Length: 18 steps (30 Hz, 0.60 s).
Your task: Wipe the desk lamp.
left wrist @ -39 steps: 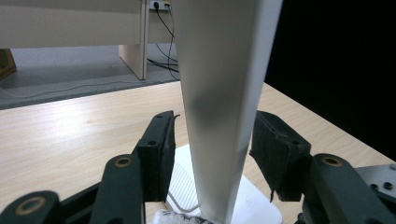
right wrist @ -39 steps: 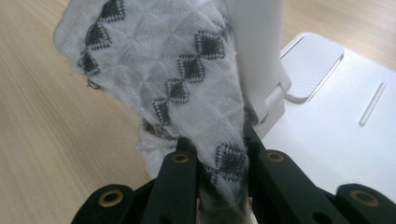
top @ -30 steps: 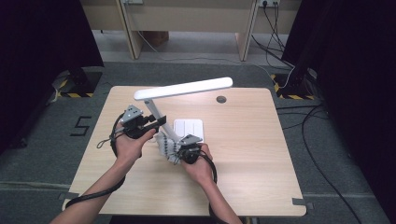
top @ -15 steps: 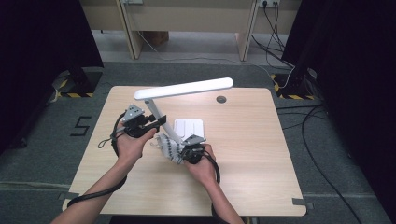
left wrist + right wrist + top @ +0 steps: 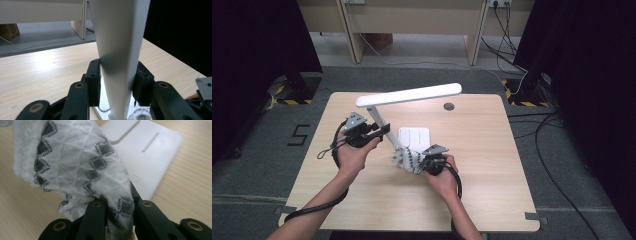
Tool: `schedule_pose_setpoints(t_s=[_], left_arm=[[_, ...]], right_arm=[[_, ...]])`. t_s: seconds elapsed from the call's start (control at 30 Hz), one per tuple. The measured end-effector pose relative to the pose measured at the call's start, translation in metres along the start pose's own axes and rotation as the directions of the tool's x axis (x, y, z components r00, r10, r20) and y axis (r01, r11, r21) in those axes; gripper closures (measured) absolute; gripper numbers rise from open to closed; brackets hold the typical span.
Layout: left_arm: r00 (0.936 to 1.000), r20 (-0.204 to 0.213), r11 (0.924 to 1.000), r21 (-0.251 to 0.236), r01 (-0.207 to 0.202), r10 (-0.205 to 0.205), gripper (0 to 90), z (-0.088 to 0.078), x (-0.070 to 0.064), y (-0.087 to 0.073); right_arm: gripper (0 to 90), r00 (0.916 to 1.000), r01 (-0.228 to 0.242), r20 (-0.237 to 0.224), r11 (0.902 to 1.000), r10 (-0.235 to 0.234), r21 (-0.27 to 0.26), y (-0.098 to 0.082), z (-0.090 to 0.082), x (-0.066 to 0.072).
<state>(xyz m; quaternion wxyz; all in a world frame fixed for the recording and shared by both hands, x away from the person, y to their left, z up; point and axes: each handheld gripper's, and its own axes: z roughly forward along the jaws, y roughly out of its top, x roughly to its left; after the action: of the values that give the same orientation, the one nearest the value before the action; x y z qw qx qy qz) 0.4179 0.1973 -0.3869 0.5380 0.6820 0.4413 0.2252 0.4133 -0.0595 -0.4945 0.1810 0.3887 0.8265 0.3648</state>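
Observation:
A white desk lamp stands on the table with its flat base, a slanted arm and a long head. My left gripper is shut on the lamp arm, and both pads press its sides. My right gripper is shut on a white cloth with black diamond patterns. In the right gripper view the cloth bunches out of the jaws, just over the near left corner of the lamp base.
The light wooden table has a round cable hole at the back. Black cables trail from both grippers. Dark curtains stand at either side, and a wooden desk frame stands beyond the table.
My right gripper has slid a little to the right with the cloth along the front of the lamp base. The left gripper and the lamp have stayed where they were.

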Motion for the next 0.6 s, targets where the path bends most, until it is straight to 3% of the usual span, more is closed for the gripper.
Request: schedule_pose_setpoints(t_s=[0.13, 0.23, 0.4, 0.6], left_arm=[[1.0000, 0.000, 1.0000, -0.005, 0.002, -0.002, 62.6, 0.000, 0.000, -0.001], [1.0000, 0.000, 0.9999, -0.010, 0.004, -0.004, 62.6, 0.000, 0.000, -0.001], [1.0000, -0.004, 0.9999, -0.012, 0.006, -0.006, 62.7, 0.000, -0.001, -0.002], [1.0000, -0.004, 1.0000, -0.007, 0.004, -0.004, 62.7, 0.000, -0.001, -0.001]], right_arm=[[82.7, 0.9955, -0.030, 0.090, 0.9994, 0.028, 0.018, -0.004, -0.008, -0.013], [82.7, 0.9894, -0.074, 0.126, 0.9973, 0.073, 0.005, -0.004, -0.014, -0.023], [82.6, 0.9902, -0.069, 0.119, 0.9970, 0.073, -0.034, 0.008, -0.018, -0.026], [82.5, 0.9957, -0.047, 0.078, 0.9971, 0.051, -0.061, 0.031, -0.003, -0.011]])
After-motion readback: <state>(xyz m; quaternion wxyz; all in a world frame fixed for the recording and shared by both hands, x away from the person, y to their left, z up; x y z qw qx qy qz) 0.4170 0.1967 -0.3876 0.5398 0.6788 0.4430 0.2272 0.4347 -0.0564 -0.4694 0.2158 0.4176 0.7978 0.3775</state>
